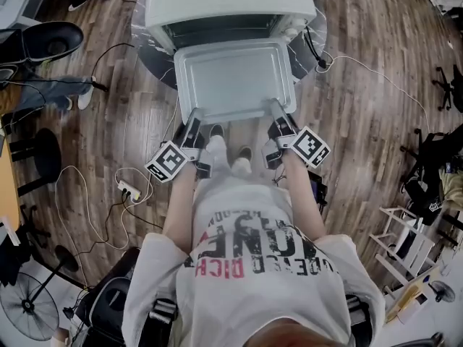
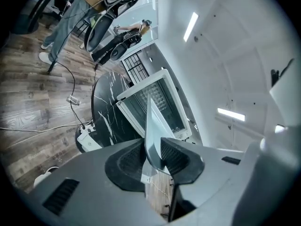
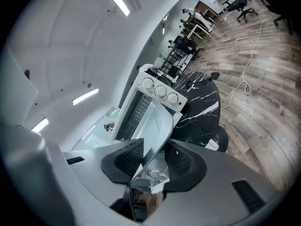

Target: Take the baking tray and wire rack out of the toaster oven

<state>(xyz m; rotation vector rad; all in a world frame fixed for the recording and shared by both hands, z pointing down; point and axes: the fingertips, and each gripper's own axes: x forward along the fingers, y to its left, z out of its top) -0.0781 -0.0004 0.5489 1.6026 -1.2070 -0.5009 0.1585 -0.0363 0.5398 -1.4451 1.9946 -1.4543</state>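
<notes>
Both pairs of jaws are clamped on the near rim of the baking tray (image 1: 235, 82), the left gripper (image 1: 194, 118) and the right gripper (image 1: 277, 113) each at a corner. The thin metal looks stiff, light and slick, so rim holds suit it. The tray is empty, its far edge ahead of the jaws at the open toaster oven (image 1: 231, 2), whose contents I cannot make out.

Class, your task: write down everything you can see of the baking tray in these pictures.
The baking tray is a pale grey, metal-looking rectangle with rounded corners and a raised rim; nothing lies in it. It is held roughly level in front of the white toaster oven, far edge near the open mouth. The left gripper and right gripper clamp its near rim, one by each corner.
</notes>
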